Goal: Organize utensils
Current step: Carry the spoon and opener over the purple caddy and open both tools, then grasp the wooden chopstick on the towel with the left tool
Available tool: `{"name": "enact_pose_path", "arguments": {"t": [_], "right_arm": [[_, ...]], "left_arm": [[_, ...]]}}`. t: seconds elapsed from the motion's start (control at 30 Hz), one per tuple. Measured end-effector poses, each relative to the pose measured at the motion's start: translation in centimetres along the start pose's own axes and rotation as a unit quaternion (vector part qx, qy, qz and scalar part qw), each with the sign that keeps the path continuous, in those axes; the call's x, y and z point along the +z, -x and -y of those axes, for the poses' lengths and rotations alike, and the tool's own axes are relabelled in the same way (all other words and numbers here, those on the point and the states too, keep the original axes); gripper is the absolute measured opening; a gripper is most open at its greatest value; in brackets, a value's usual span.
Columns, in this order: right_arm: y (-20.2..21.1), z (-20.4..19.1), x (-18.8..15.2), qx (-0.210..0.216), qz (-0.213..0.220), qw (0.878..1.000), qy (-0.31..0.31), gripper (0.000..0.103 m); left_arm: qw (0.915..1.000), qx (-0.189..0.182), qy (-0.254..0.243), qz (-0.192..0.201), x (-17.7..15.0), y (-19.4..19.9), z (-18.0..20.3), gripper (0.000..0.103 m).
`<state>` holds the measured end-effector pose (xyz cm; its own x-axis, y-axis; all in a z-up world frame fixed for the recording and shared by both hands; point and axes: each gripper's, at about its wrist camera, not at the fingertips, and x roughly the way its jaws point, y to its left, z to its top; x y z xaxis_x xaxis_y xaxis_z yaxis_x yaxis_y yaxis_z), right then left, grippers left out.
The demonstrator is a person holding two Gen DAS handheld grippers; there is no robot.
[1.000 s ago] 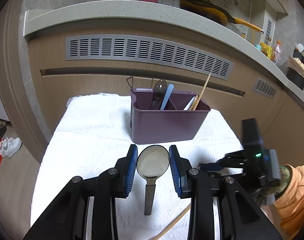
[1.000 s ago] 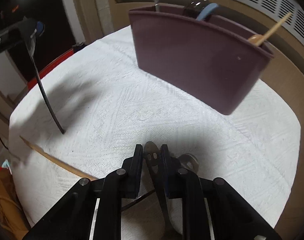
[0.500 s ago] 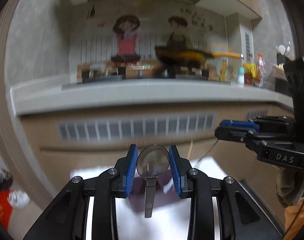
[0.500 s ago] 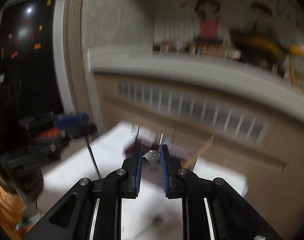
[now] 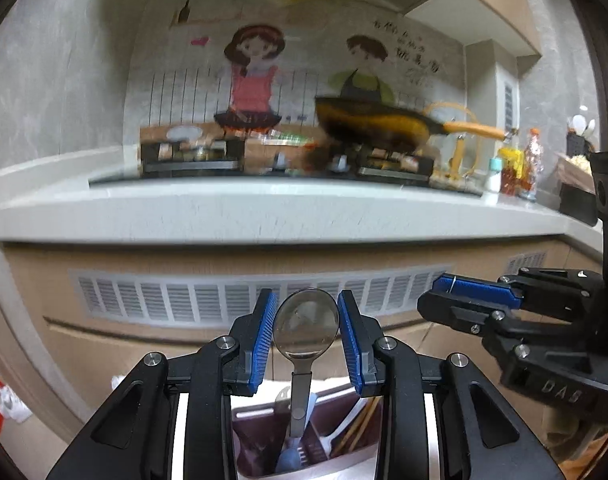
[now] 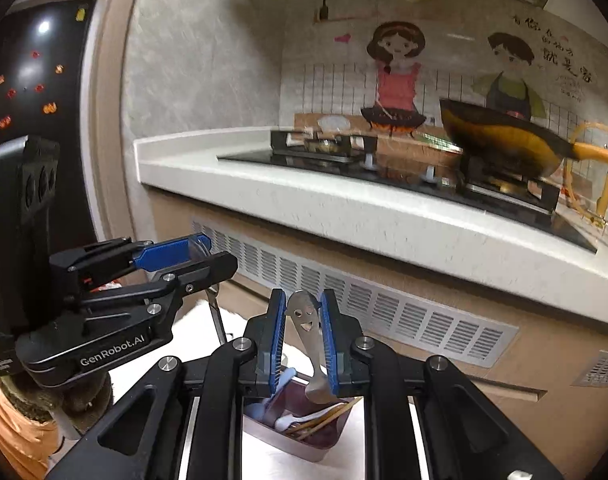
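My left gripper [image 5: 306, 322] is shut on a steel spoon [image 5: 305, 326], bowl up, handle hanging down over the purple utensil caddy [image 5: 304, 444]. My right gripper [image 6: 303, 326] is shut on a small steel spoon with a smiley-face handle [image 6: 304, 320], its bowl hanging over the caddy [image 6: 304, 420]. The caddy holds a blue spoon, white utensils and wooden chopsticks. Each gripper shows in the other's view: the right gripper [image 5: 460, 300] at the right, the left gripper [image 6: 184, 256] at the left.
The caddy stands on a white cloth-covered table [image 6: 300, 468]. Behind it runs a cabinet front with a vent grille [image 5: 232, 292] under a pale counter [image 5: 264, 212]. A stove with a dark pan [image 6: 500, 136] sits on the counter.
Both grippers have lifted from the table with their spoons and now hold them above the caddy. The views have tilted up toward the counter and wall.
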<state>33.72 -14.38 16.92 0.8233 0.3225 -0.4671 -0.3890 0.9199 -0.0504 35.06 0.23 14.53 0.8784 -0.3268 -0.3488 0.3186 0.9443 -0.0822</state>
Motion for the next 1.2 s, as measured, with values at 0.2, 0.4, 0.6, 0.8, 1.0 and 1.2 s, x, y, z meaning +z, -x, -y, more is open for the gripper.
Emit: {"name": "enact_pose_path", "arguments": {"t": [0.2, 0.4, 0.6, 0.8, 1.0, 1.2], "right_arm": [[-6.4, 0.2, -4.2, 0.010, -0.069, 0.997, -0.026, 0.016], [-11.0, 1.4, -7.8, 0.024, -0.144, 0.987, -0.062, 0.020], [-10.0, 1.9, -9.5, 0.007, -0.152, 0.986, -0.068, 0.027], [-6.4, 1.4, -11.7, -0.019, -0.153, 0.987, -0.051, 0.042], [-3.4, -0.6, -15.2, -0.011, -0.183, 0.983, -0.009, 0.042], [-1.7, -2.2, -19.1, 0.001, -0.218, 0.976, 0.006, 0.042]], "left_arm": [[0.9962, 0.016, 0.033, -0.079, -4.6, -5.5, -2.0, 0.034], [0.9928, 0.015, 0.041, -0.112, -7.2, -6.9, -2.8, 0.048], [0.9933, 0.007, 0.013, -0.115, -8.5, -5.1, -2.6, 0.051], [0.9850, -0.055, -0.041, -0.159, -11.4, -2.2, -1.1, 0.065], [0.9420, -0.126, -0.180, -0.254, -18.8, 1.8, 2.6, 0.065], [0.9074, -0.168, -0.196, -0.332, -23.7, 5.1, 4.2, 0.064]]}}
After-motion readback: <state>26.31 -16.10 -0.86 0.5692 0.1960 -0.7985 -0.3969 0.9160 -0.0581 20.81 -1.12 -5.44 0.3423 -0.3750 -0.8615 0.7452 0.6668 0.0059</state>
